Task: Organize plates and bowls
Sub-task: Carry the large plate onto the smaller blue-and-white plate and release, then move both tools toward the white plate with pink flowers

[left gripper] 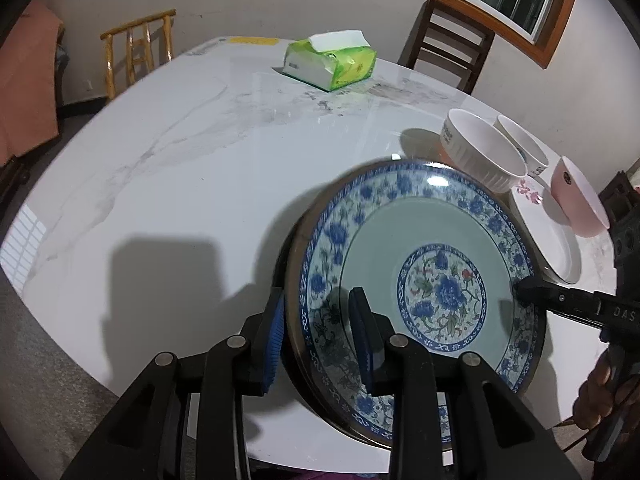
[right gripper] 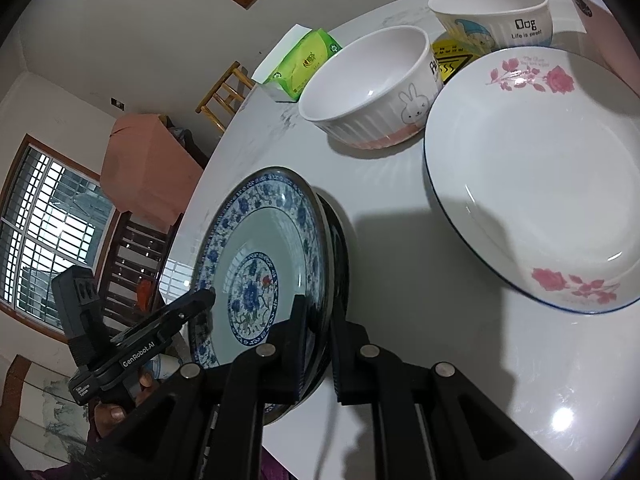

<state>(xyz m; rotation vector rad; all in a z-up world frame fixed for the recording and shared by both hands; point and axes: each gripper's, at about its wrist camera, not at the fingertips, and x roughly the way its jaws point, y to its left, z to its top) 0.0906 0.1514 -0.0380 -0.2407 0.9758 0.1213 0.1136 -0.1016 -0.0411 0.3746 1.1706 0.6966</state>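
Note:
A blue floral plate (left gripper: 420, 276) is held tilted above the marble table, seen also in the right wrist view (right gripper: 256, 264). My left gripper (left gripper: 320, 344) is shut on its near rim. My right gripper (right gripper: 320, 344) is shut on the opposite rim and shows at the right in the left wrist view (left gripper: 532, 290). A white plate with pink roses (right gripper: 532, 168) lies to the right. A ribbed rabbit bowl (right gripper: 372, 92), a "Dog" bowl (right gripper: 496, 12) and a pink bowl (left gripper: 580, 200) stand behind it.
A green tissue pack (left gripper: 332, 60) lies at the far side of the round table (left gripper: 180, 160). Wooden chairs (left gripper: 136, 48) stand around the table. A yellow sticker (right gripper: 448, 60) lies between the bowls.

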